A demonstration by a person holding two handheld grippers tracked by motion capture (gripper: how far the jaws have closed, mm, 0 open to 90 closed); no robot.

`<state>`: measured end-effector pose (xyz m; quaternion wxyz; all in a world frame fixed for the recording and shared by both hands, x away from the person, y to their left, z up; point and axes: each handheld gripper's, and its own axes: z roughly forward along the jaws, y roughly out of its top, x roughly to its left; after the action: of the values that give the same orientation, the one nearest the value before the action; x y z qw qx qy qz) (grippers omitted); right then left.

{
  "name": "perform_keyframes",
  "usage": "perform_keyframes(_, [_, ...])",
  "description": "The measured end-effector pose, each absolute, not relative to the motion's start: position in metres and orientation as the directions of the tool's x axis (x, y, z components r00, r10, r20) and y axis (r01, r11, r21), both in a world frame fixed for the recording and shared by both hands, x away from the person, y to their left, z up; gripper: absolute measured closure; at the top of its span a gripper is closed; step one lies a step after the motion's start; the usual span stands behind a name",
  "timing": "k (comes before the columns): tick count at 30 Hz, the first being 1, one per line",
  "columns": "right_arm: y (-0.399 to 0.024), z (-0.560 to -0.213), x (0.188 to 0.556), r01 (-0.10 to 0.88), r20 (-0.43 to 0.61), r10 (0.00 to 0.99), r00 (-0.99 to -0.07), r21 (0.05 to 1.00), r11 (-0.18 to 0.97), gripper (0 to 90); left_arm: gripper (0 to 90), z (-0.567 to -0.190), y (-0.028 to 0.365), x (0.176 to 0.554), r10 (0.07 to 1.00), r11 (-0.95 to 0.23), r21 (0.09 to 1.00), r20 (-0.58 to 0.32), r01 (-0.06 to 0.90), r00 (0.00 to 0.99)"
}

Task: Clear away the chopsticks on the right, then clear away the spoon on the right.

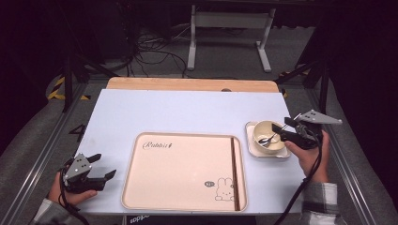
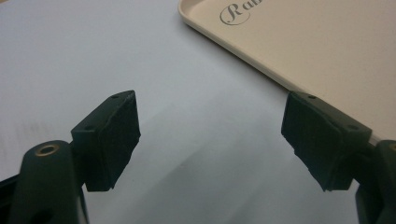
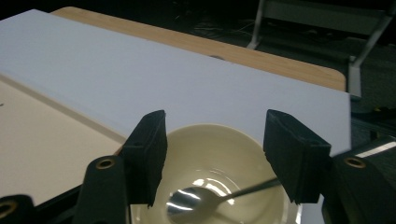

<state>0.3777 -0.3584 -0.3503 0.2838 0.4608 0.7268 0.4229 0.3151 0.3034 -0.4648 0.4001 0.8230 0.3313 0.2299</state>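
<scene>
At the right of the frame, the right gripper (image 1: pixel 287 127), jaws spread, has let the spoon (image 1: pixel 271 138) rest in the bowl (image 1: pixel 268 136); next, back away. The left gripper (image 1: pixel 102 165) waits, jaws spread.

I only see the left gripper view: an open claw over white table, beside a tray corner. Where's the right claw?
Observer: The right claw is at the table's right edge, over a cream bowl that sits on a square plate.
Operator: Anything in that bowl?
Observer: A metal spoon lies in it, with its handle running up toward the claw.
Operator: Is it gripping the spoon?
Observer: No, its jaws stand open and are not closed on the handle.
</scene>
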Motion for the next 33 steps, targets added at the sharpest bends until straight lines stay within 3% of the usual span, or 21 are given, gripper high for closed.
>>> perform_keyframes(11, [-0.407, -0.373, 0.387, 0.522, 0.087, 0.955, -0.284, 0.849, 0.079, 36.2, 20.4, -0.465, 0.303, 0.315, 0.728, -0.461, 0.812, 0.116, 0.358, 0.675])
perform_keyframes(23, [-0.423, -0.405, 0.415, 0.567, 0.310, 0.909, -0.279, 0.817, -0.105, 33.7, 20.5, -0.466, 0.302, 0.316, 0.727, -0.466, 0.807, 0.117, 0.362, 0.676])
perform_keyframes(29, [-0.418, -0.418, 0.429, 0.577, 0.387, 0.874, -0.294, 0.801, -0.160, 42.8, 20.5, -0.466, 0.302, 0.315, 0.729, -0.472, 0.804, 0.124, 0.363, 0.673])
perform_keyframes(33, [-0.418, -0.426, 0.433, 0.573, 0.434, 0.853, -0.290, 0.793, -0.209, 56.9, 20.5, -0.466, 0.302, 0.315, 0.729, -0.470, 0.803, 0.120, 0.366, 0.674])
